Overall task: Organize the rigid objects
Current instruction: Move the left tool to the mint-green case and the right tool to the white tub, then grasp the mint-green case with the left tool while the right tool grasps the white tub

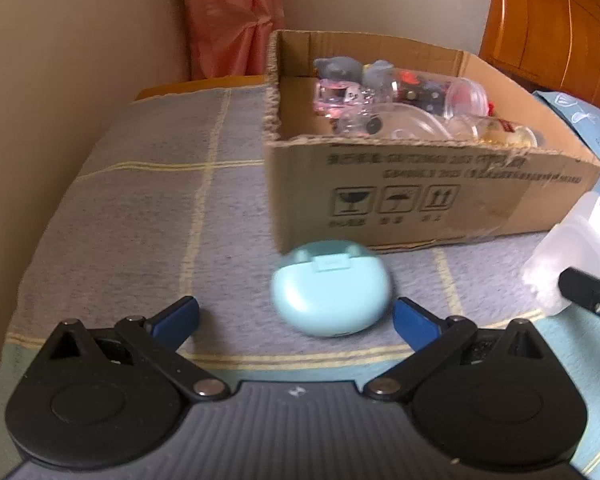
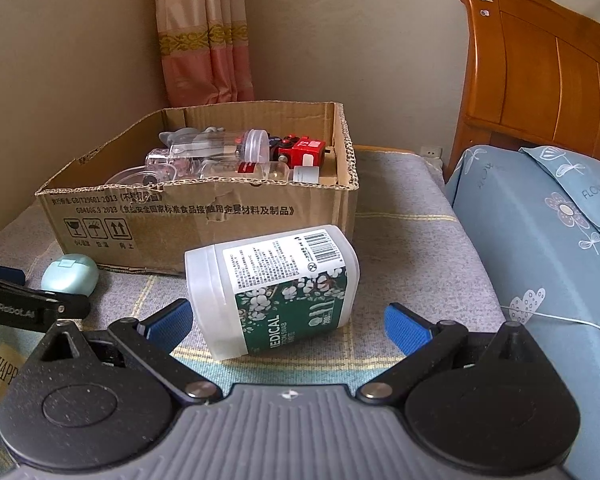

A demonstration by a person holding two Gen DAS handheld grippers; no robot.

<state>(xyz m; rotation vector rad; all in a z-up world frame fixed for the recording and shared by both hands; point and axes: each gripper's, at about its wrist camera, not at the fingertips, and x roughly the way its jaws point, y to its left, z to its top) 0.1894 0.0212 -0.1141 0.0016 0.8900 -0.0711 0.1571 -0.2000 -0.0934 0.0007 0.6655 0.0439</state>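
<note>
So both grippers are spread wide with nothing in them, each lined up on its own target, which makes sense if the plan is to grab 2 things and drop them in the cardboard box (image 2: 204, 216) that already holds most of the clutter. The left gripper (image 1: 296, 318) sits low over the blanket (image 1: 140, 200) with the mint green case (image 1: 330, 288) right between its blue pads, near the right one, looks like it's not squeezed yet. That case is a smooth rounded pebble shape, hard plastic by the look of it, so I'd guess it could squirt out if pinched off-center. The right gripper (image 2: 288, 322) is framing the cotton swab tub (image 2: 276, 288), which lies tipped on its side just in front of the box wall, frosted plastic with a green floral label. It's boxy with rounded corners, probably light. The box is rough corrugated stuff with ragged cut edges, and inside are clear plastic jars and a red toy (image 2: 306, 150). Blanket is fuzzy grey with yellow stripes, so things won't slide much.
</note>
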